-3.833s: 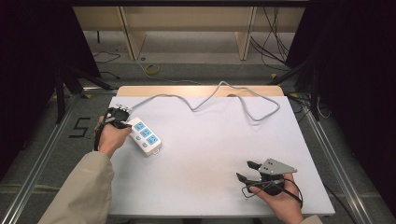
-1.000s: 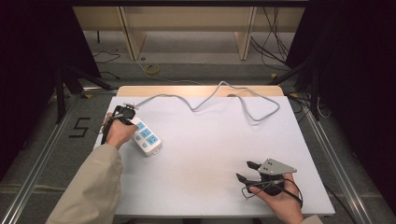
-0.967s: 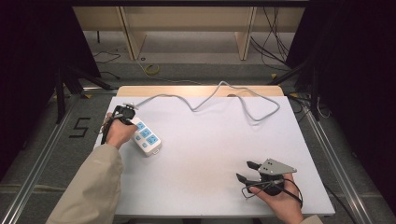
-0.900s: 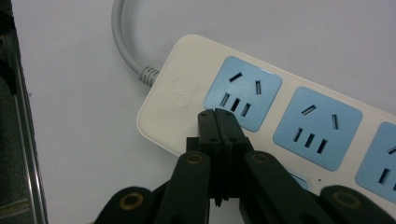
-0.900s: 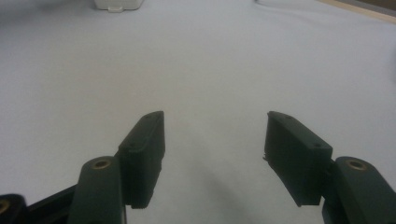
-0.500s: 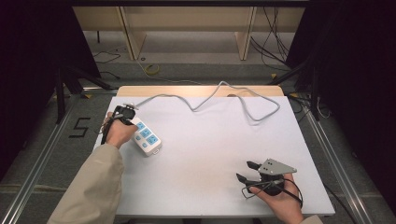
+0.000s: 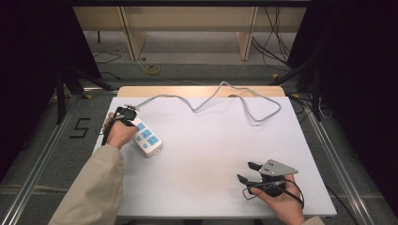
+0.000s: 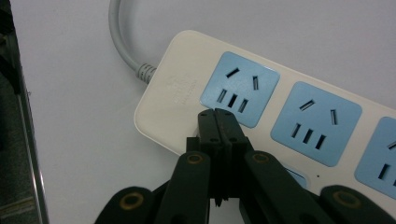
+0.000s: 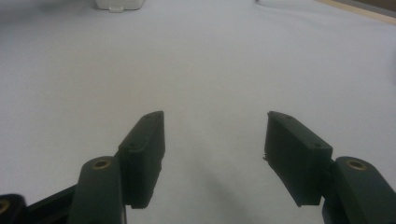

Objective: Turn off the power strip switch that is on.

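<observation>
Closed left claw (image 8: pixel 218 122) on power strip (image 8: pixel 280 107)

Power strip (image 7: pixel 147 138) lies on table (image 7: pixel 211 154), left of its cord (image 7: pixel 225 96).

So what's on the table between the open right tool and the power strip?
Nothing: in the high view, bare white table separates the right tool from the power strip.

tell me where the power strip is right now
In the high view the power strip lies at the left side of the white table, under the shut left gripper, its grey cable trailing toward the far edge.
</observation>
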Action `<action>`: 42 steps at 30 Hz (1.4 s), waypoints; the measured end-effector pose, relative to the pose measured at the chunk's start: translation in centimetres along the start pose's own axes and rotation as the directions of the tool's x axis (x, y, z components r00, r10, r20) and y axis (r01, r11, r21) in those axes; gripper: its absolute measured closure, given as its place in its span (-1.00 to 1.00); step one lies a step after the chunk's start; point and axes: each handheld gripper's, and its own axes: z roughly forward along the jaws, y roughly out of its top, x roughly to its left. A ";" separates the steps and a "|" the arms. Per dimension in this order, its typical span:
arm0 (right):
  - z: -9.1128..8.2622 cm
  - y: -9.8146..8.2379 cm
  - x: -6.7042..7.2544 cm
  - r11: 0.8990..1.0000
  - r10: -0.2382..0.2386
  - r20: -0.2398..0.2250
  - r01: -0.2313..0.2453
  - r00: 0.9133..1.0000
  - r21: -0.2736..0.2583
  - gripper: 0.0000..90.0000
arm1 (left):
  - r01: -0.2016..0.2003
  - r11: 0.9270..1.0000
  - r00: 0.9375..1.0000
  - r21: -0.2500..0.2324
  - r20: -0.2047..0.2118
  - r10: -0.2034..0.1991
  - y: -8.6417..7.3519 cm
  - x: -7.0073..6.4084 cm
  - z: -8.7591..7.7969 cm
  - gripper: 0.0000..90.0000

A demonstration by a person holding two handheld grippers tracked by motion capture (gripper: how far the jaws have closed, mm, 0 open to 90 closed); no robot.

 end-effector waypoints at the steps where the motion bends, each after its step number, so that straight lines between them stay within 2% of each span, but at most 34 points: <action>1: 0.0 0.0 0.0 1.000 0.000 0.001 0.000 1.000 0.001 -0.13 | -0.002 1.000 1.000 0.001 -0.001 0.002 0.0 0.0 0.0 1.00; 7: 0.0 0.0 0.0 1.000 0.001 0.000 -0.001 1.000 0.002 -0.13 | 0.009 1.000 1.000 -0.001 0.007 -0.009 0.0 0.1 0.0 1.00; 15: 0.0 0.0 -0.1 1.000 0.001 0.000 -0.001 1.000 0.000 -0.13 | -0.003 1.000 1.000 -0.001 0.002 0.003 0.0 0.0 0.0 1.00; 42: 0.0 0.0 -0.1 1.000 0.003 0.001 -0.003 1.000 -0.001 -0.13 | -0.007 1.000 1.000 -0.004 0.005 0.007 0.0 0.1 0.0 1.00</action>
